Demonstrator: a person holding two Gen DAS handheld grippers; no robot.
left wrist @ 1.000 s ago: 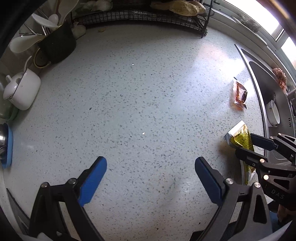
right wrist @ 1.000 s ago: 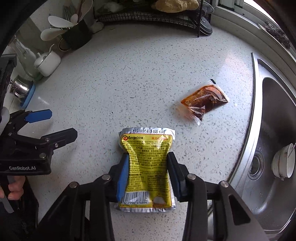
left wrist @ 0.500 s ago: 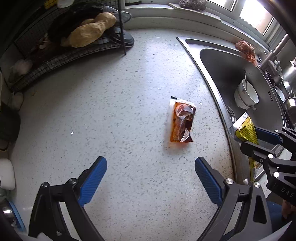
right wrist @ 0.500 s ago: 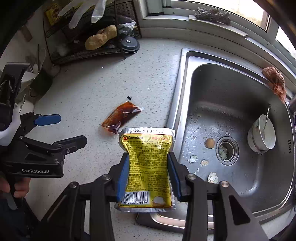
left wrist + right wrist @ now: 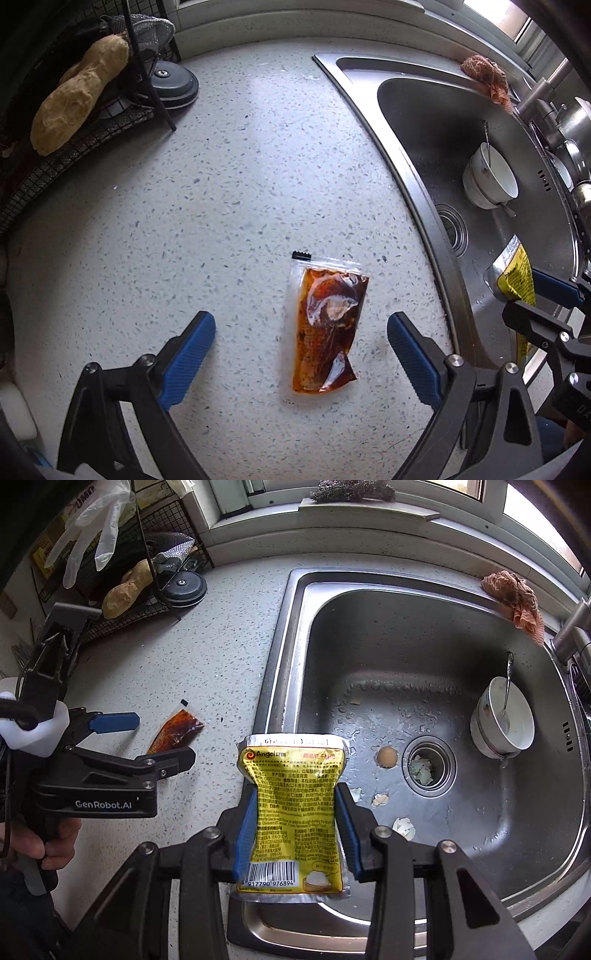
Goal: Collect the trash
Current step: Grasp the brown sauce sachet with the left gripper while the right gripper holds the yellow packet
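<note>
- The right gripper is clenched on a yellow foil packet, its blue pads pressing the packet's two long edges; the packet is held off the surface above the near rim of the sink.
- The left gripper is spread wide and holds nothing; its blue fingers stand on either side of a clear sauce sachet without touching it.
- The sauce sachet lies flat on the speckled surface, just left of the sink's edge, with brown-red liquid inside and a small black tab at its far corner.
- In the sink basin lie an egg beside the drain, scattered eggshell bits, and stacked white bowls with a spoon in the top one.
- An orange cloth sits on the far right rim of the sink.
- At the far left of the surface a black wire rack carries a tan lumpy root, with a round dark lid beside it.
</note>
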